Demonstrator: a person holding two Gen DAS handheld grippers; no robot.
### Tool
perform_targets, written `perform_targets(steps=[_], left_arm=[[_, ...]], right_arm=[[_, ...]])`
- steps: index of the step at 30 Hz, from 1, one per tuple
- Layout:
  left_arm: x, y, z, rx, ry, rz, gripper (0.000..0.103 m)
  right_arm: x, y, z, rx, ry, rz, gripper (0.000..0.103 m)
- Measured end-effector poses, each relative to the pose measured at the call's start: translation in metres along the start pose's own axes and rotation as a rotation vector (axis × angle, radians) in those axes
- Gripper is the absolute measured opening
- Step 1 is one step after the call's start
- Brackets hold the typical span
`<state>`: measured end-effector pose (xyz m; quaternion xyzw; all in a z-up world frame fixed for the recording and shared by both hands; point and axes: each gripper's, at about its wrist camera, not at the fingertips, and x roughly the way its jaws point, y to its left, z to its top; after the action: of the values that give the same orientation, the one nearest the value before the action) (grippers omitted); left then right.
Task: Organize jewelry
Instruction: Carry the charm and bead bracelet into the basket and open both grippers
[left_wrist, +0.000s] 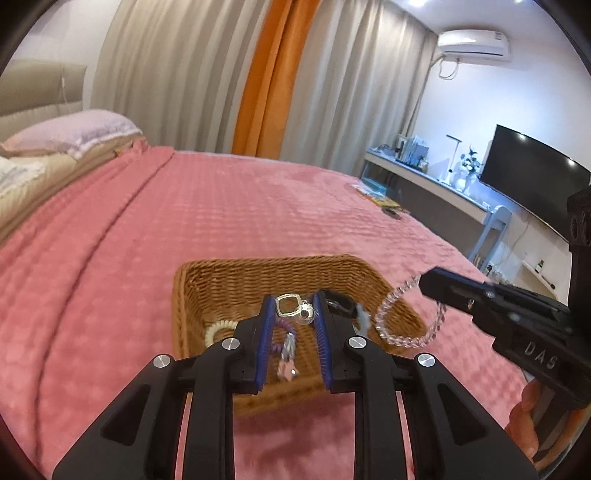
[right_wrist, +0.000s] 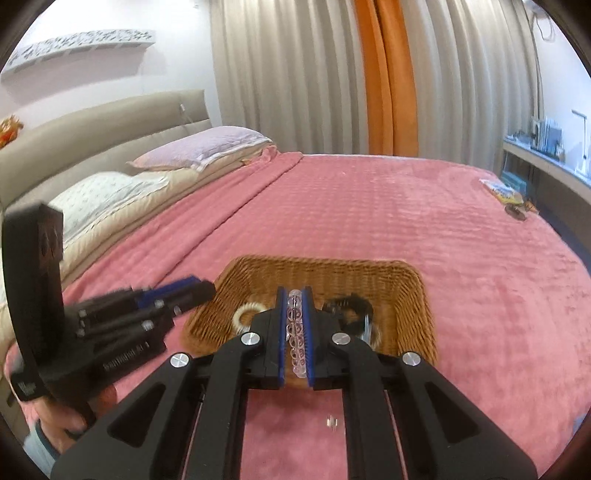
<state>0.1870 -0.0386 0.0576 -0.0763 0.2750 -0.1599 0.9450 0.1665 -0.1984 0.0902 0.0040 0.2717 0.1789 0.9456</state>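
Nearest to view, the left tongs (left_wrist: 294, 308) grip a silver keyring (left_wrist: 287, 305) by its squarish ring, blue pads (left_wrist: 268, 325) clenched on it, while a small silver bell and a purple coil with a pink star charm dangle below, clear of the bedspread. Beside them the right tongs (right_wrist: 294, 295) are clamped tight on a clear bead bracelet (left_wrist: 399, 325); most of its loop hangs free from the tips, over the basket's right edge. Both pieces are held up in the air above a wicker basket (left_wrist: 221, 280) that sits on the pink bedspread (left_wrist: 147, 240) near the foot-side edge of the bed. Inside the basket lie a cream coiled hair tie (right_wrist: 248, 314) toward its left wall and a black clip (right_wrist: 351, 306) toward its right, with something pale under the clip, possibly another ring. A tiny clear bead (right_wrist: 331, 421) seems to rest on the bedspread in front of the basket.
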Motion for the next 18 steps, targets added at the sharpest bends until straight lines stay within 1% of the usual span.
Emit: perform_targets(steps=[2,5,8,12,18], left_arm=[[0.016,0.006,-0.004,-0.011,0.016,0.004,0.02],[0.042,0.017,-0.012,-0.042,0.051,0.001,0.02],[0.059,0.02,-0.022,-0.028,0.083,0.018,0.02],[0.068,0.024,-0.026,-0.023,0.103,0.029,0.02],[0.069,0.027,-0.027,-0.017,0.109,0.031,0.02]], right_arm=[[0.022,-0.009,0.004,0.029,0.015,0.016,0.006],[0.045,-0.018,0.001,0.051,0.038,0.02,0.006],[0.066,-0.028,-0.011,0.072,0.067,0.029,0.006],[0.086,-0.04,-0.025,0.094,0.12,0.02,0.006],[0.086,-0.045,-0.031,0.111,0.132,0.005,0.006]])
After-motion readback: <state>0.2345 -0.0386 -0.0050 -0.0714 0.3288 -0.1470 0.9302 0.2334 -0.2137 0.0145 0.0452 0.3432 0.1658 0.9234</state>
